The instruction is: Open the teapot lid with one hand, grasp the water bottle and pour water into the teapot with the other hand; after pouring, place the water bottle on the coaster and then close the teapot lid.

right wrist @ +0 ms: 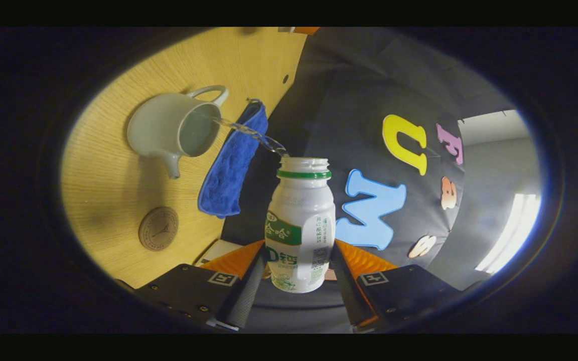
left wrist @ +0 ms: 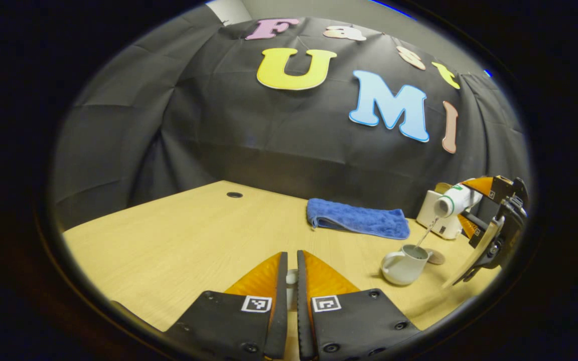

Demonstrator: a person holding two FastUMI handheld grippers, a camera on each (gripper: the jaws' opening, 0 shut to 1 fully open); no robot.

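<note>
The right gripper (right wrist: 294, 273) clamped both fingers on one white plastic water bottle with a green neck ring (right wrist: 300, 225), tipped over, with a thin stream of water (right wrist: 249, 133) running into the one pale ceramic teapot (right wrist: 171, 130), which stood open on the light wooden table (left wrist: 178, 240). One round brown coaster (right wrist: 158, 228) lay just beside the teapot, one folded blue towel (left wrist: 356, 218) behind it, and one white box (left wrist: 437, 220) near the wall. The left gripper (left wrist: 291, 278) was almost closed on a small pale object, probably the lid (left wrist: 291, 277).
</note>
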